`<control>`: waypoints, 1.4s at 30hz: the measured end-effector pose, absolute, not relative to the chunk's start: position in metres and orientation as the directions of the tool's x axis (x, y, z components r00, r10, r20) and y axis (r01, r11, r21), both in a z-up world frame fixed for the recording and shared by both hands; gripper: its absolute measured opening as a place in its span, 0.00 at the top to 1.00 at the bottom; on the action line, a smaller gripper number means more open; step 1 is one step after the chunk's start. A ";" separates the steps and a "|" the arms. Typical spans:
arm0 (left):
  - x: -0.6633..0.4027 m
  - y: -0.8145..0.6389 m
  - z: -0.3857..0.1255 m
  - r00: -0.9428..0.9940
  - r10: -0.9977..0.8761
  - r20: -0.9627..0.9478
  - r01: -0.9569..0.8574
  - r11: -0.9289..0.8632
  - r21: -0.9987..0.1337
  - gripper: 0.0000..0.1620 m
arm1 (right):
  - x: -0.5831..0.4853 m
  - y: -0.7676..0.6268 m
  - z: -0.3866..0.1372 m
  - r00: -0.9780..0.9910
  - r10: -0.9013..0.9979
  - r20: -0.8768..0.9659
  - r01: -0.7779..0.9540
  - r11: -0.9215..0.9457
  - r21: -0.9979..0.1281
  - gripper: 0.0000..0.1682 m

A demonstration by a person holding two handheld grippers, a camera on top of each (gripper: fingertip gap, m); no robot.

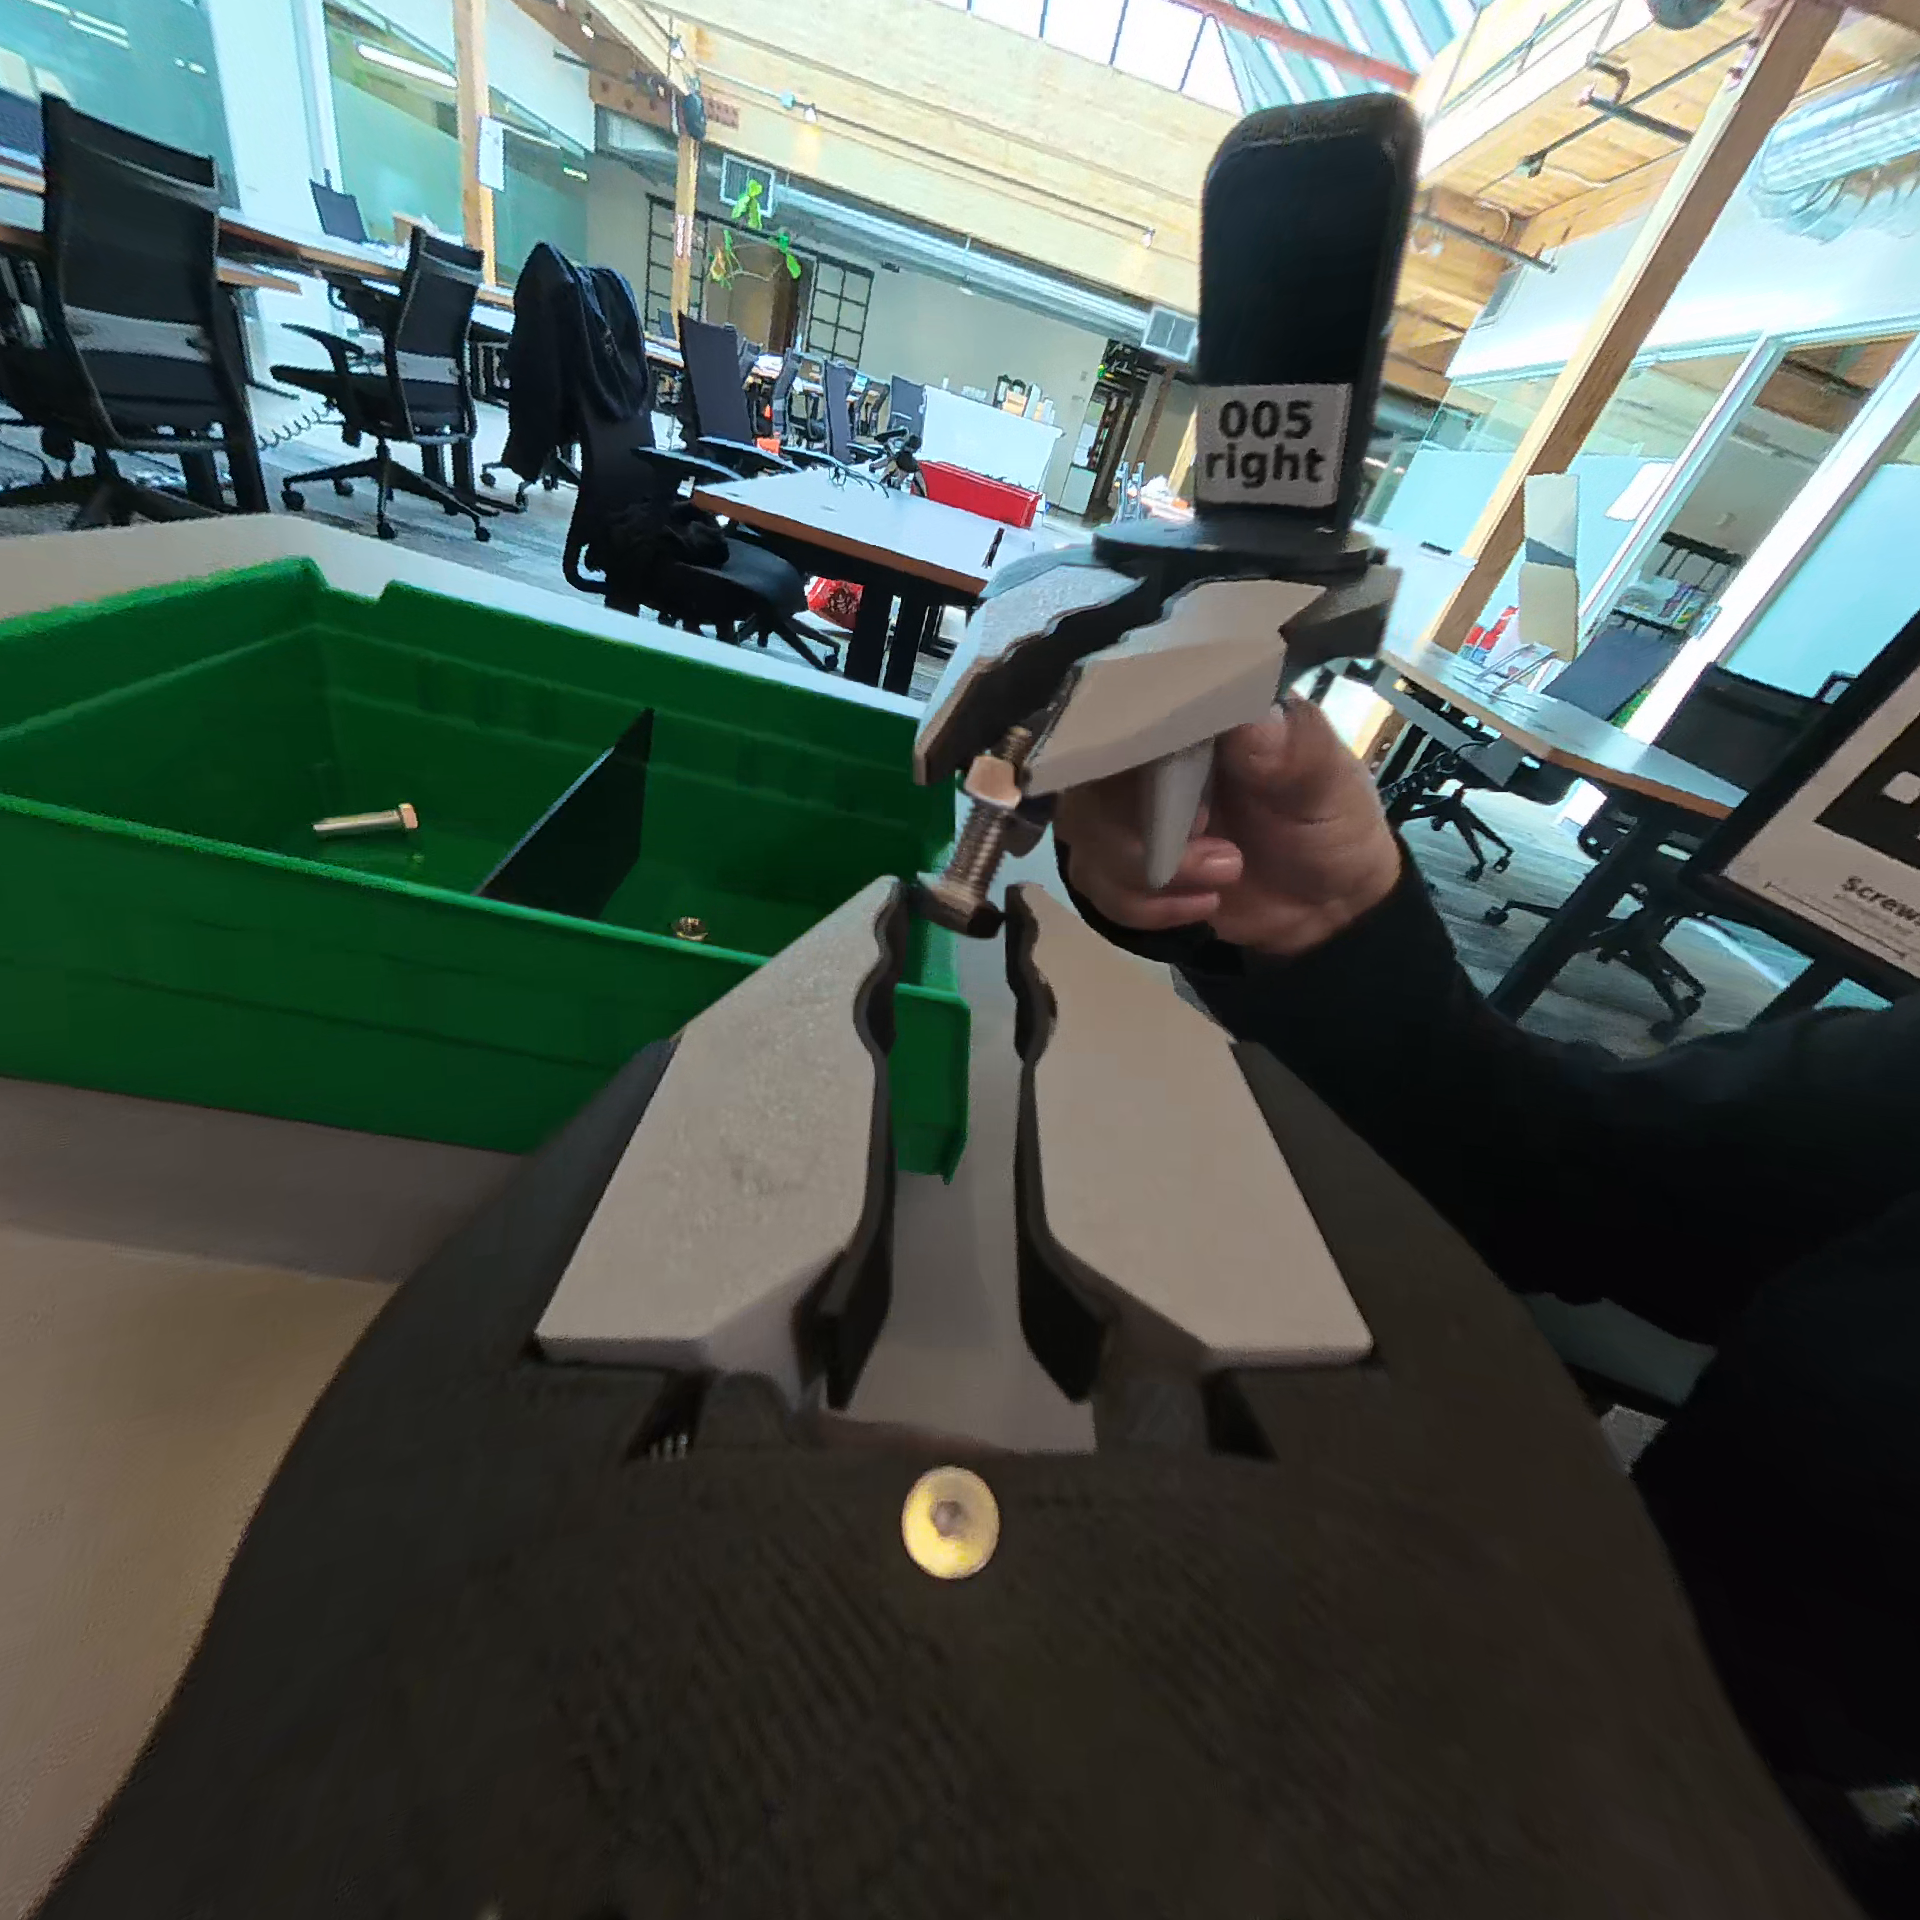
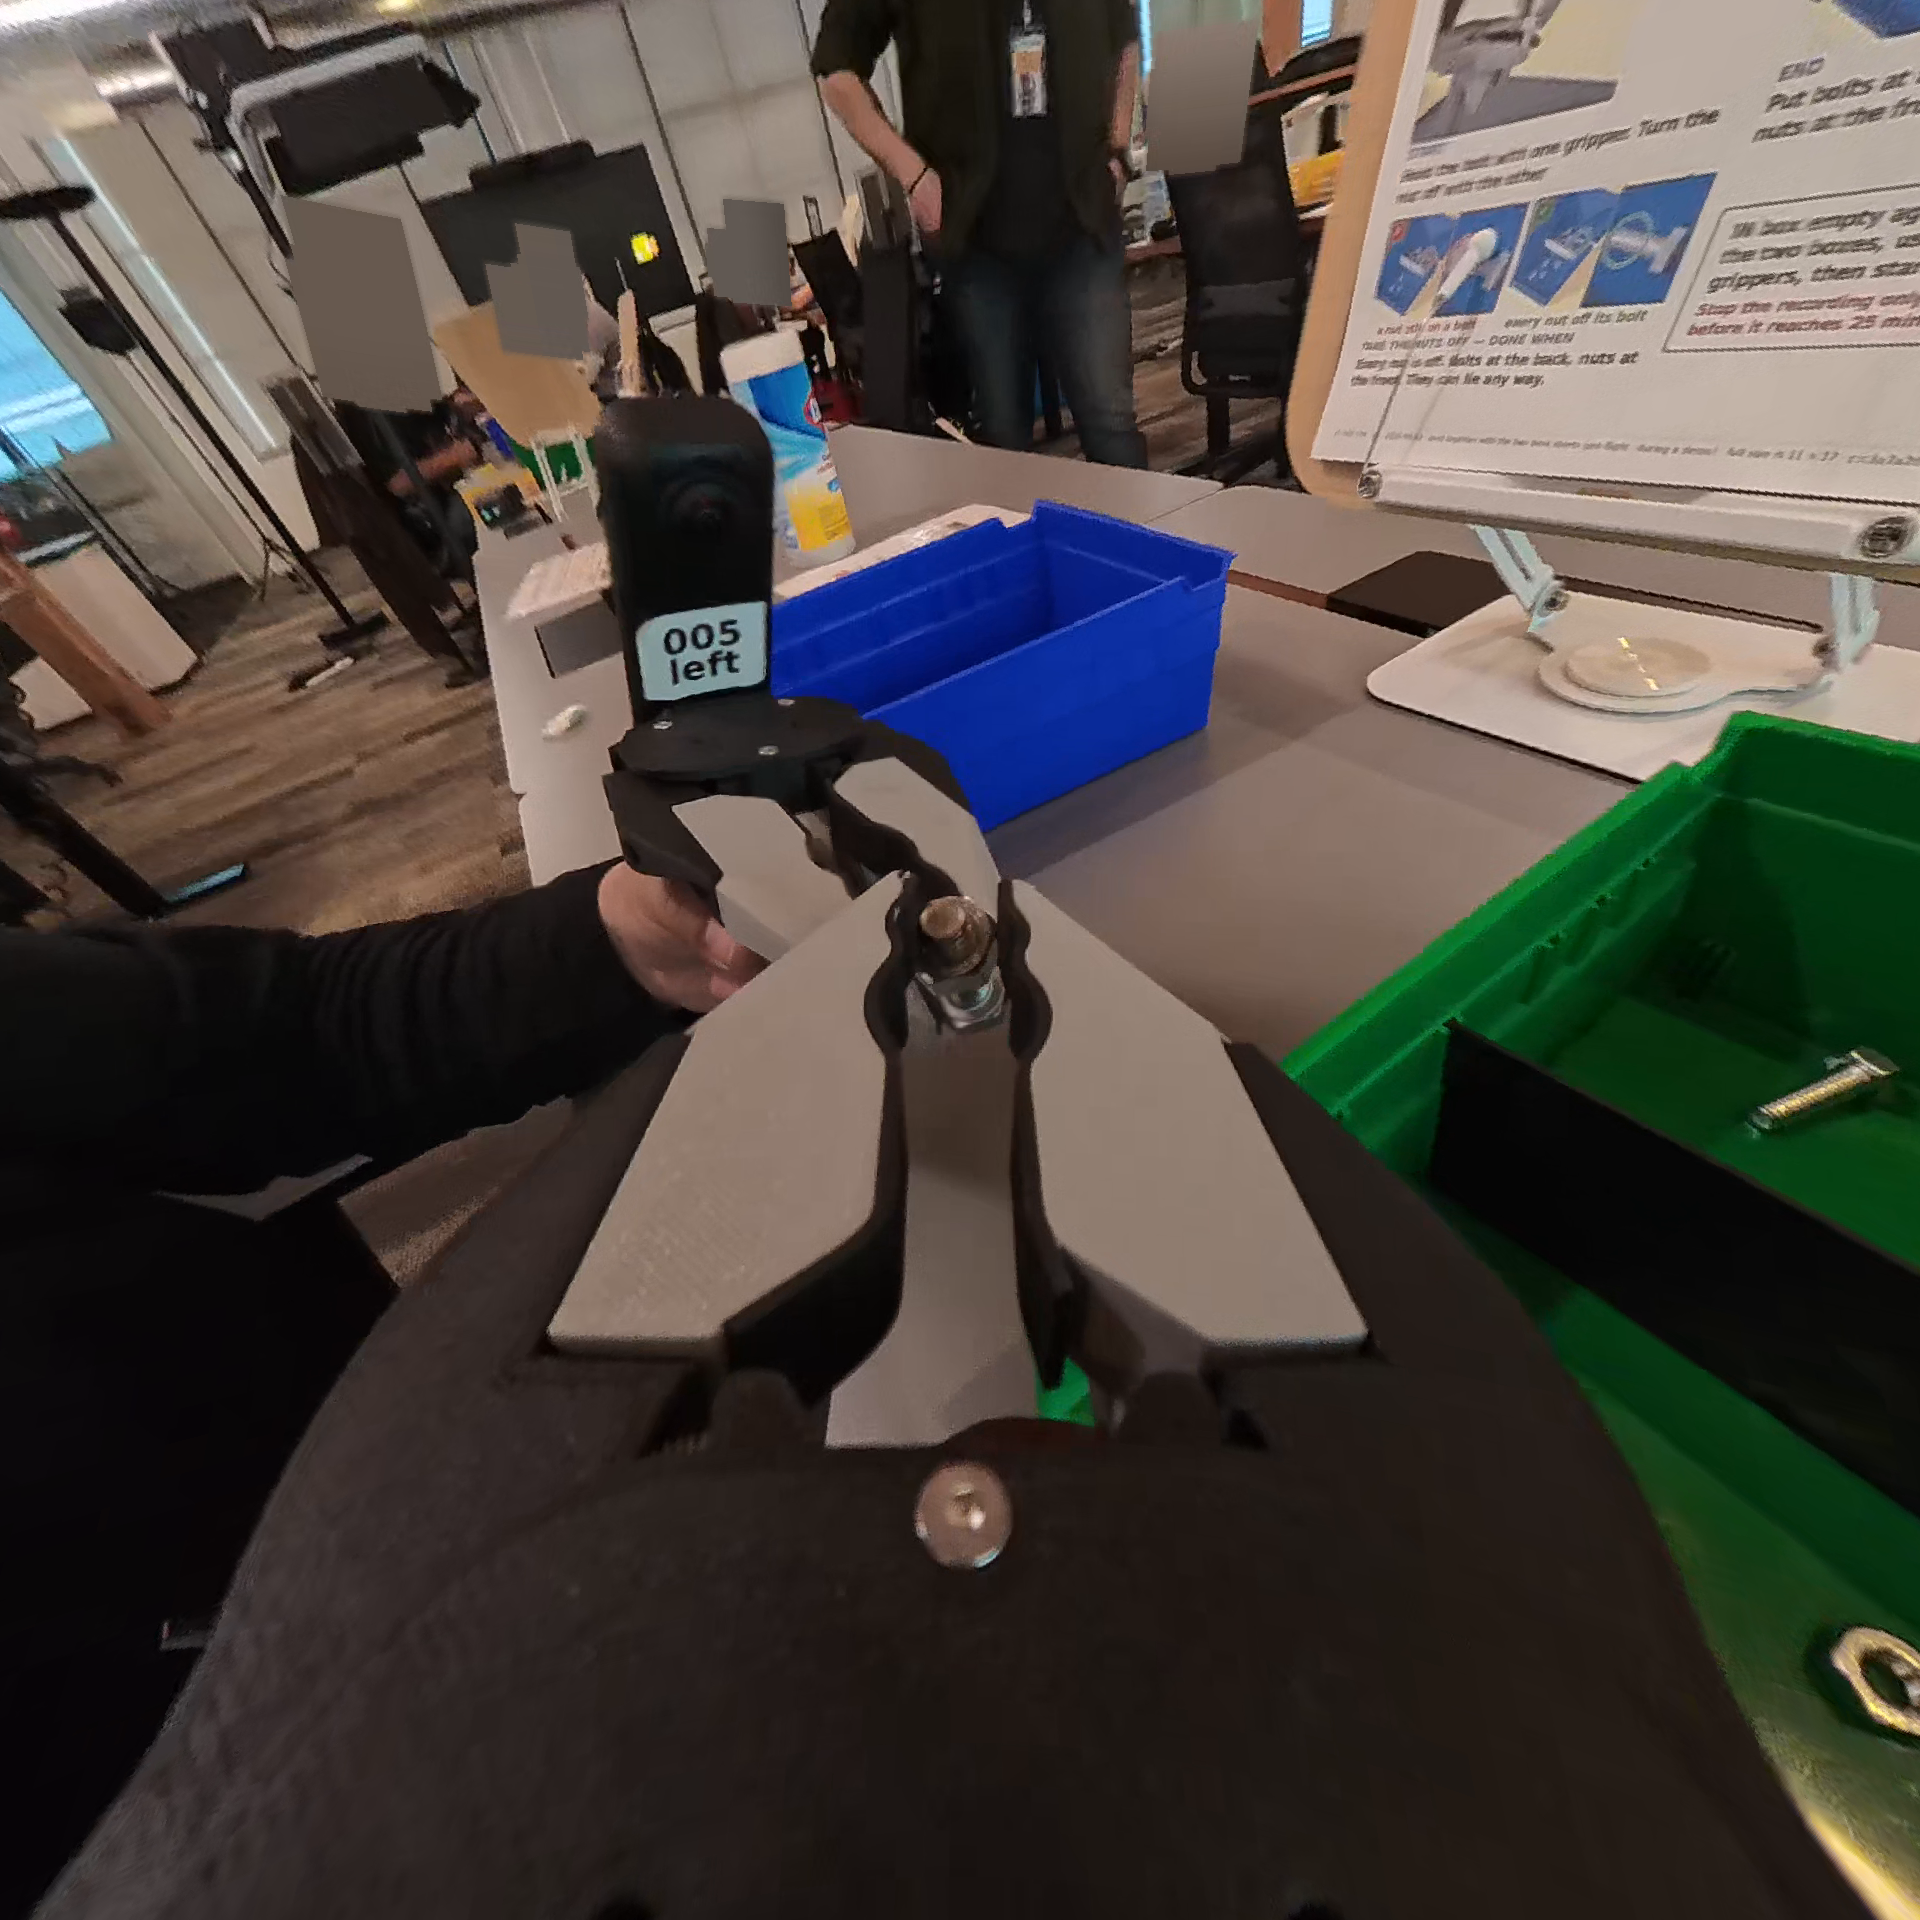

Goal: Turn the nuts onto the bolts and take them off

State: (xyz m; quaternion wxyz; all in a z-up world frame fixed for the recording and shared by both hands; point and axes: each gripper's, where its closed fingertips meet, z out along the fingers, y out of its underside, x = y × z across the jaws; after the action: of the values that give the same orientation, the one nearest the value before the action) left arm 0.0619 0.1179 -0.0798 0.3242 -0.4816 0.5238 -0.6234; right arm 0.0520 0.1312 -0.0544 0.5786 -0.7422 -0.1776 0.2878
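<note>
My left gripper [image 1: 958, 902] is shut on the head of a steel bolt [image 1: 971, 847] and holds it in the air beside the green bin [image 1: 312, 966]. The bolt's threaded shank points up to my right gripper [image 1: 987, 771], which is shut on a silver nut [image 1: 992, 781] on the thread. In the right wrist view the right gripper [image 2: 954, 906] holds the nut [image 2: 971, 1006], with the bolt's end [image 2: 948, 923] poking through it. The left gripper [image 2: 914, 883] faces it from just beyond. A hand holds each gripper's handle.
The green bin [image 2: 1558, 894] has a black divider [image 1: 582, 821]; a loose bolt [image 1: 366, 821] lies behind it and a loose nut [image 1: 688, 927] in front. A blue bin [image 2: 1039, 675], a wipes canister [image 2: 795, 457] and an instruction board on a stand [image 2: 1610, 260] are on the grey table. A person [image 2: 1018, 208] stands behind. Only a small space, under 4 cm, lies between the two pairs of fingers.
</note>
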 end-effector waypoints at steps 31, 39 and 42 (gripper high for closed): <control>0.122 0.107 -0.071 -0.349 -0.937 0.010 -0.187 0.059 -0.981 0.96 | 0.109 0.128 -0.050 0.829 0.480 -0.286 -0.168 -0.275 -0.947 0.93; 0.162 0.125 -0.080 -0.231 -0.972 0.040 -0.255 0.021 -0.967 0.96 | 0.158 0.127 -0.039 0.902 0.349 -0.252 -0.204 -0.170 -0.964 0.70; 0.165 0.121 -0.081 -0.240 -0.971 0.015 -0.253 0.047 -0.966 0.96 | 0.159 0.135 -0.047 0.905 0.337 -0.259 -0.204 -0.192 -0.960 0.66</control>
State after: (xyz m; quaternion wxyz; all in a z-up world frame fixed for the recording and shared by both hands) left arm 0.1650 0.1206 -0.0807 0.3709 -0.4925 0.6213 -0.4836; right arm 0.1587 0.1352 -0.0467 0.6338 -0.7422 -0.0449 0.2131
